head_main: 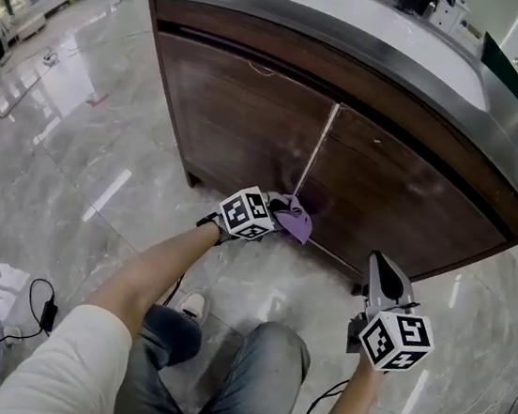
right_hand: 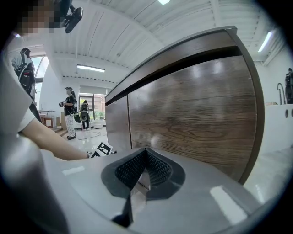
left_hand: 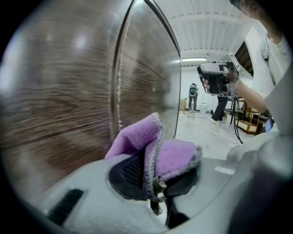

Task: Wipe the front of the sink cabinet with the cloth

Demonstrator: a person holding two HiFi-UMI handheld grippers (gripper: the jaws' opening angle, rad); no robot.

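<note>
The left tongs (left_hand: 153, 176) are pinched tight on a purple cloth (left_hand: 176, 153). The cloth sits low down at the front of the brown sink cabinet (head_main: 251, 125), right by the crack between its two doors (head_main: 315, 152). I cannot tell if it presses on the wood. The right tongs (right_hand: 143, 172) are closed with nothing in them. They hang off to the side above the shiny floor (head_main: 104, 162), well apart from the cloth.
</note>
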